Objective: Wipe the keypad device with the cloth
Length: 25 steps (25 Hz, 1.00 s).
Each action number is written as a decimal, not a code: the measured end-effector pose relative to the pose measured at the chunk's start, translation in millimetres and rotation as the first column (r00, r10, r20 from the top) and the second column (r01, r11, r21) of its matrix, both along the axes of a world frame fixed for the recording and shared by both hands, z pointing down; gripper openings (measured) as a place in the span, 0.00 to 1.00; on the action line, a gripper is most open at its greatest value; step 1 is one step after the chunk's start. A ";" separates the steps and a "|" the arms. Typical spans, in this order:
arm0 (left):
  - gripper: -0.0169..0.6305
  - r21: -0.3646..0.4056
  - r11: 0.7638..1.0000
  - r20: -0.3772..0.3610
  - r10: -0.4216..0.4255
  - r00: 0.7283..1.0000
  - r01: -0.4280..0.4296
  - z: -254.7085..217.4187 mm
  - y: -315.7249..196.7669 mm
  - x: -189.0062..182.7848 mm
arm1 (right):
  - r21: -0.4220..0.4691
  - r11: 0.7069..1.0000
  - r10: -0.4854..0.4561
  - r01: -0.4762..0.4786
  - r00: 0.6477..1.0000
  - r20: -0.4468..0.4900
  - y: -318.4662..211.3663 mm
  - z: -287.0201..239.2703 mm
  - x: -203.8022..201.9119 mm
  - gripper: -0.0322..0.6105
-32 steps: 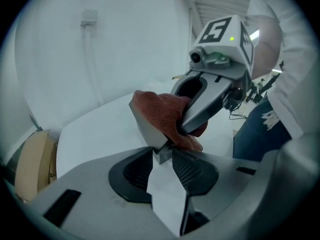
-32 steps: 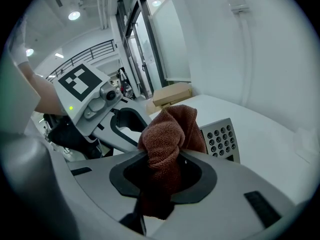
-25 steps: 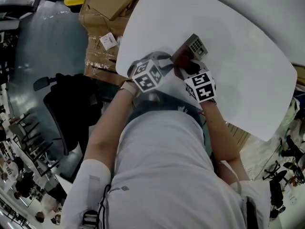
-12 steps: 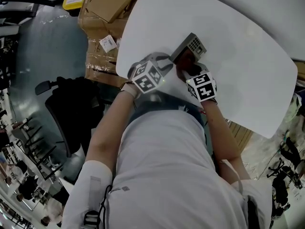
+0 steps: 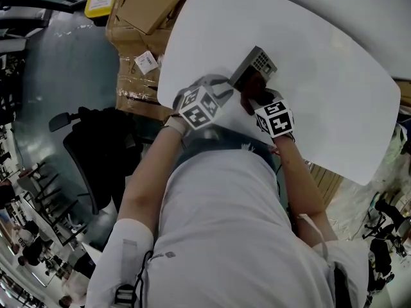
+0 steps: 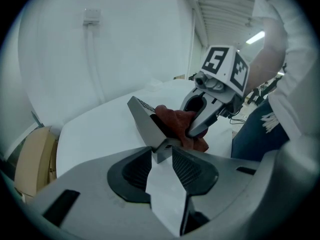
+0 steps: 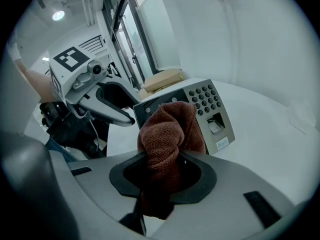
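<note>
Holding the keypad device [image 6: 142,119] by its lower end, the left gripper [image 6: 161,153] has its jaws closed on the grey casing. Device face slopes toward the right gripper [image 7: 162,159]. Right jaws are clamped on a bunched red-brown cloth [image 7: 167,129], which is pressed against the device face just beside the keys. Device sits on the white tabletop [image 5: 334,88], near its edge, between the two grippers. Cardboard boxes [image 5: 144,5] lie on the floor beside the tabletop, and a black chair [image 5: 96,149] stands at the person's left.
</note>
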<state>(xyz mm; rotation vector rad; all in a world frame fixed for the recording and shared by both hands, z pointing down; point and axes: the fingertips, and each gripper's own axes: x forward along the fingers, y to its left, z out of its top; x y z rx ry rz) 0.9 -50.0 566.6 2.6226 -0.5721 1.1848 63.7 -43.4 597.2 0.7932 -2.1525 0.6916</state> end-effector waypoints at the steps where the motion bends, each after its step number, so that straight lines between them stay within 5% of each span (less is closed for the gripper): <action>1: 0.21 -0.001 1.000 -0.001 0.000 1.000 0.000 -0.2 0.5 0.1 | -0.006 1.000 0.004 -0.004 1.000 0.001 0.7 1.5 1.8 0.21; 19: 0.21 0.012 1.000 -0.024 0.013 1.000 -0.013 -8.3 11.3 8.2 | -0.145 0.989 0.030 -0.031 1.000 -0.010 15.0 34.4 32.7 0.21; 25: 0.18 0.071 0.991 0.073 0.104 0.992 -0.109 -1.4 21.9 14.2 | -0.137 0.991 0.004 -0.008 1.000 -0.028 17.7 37.2 34.9 0.21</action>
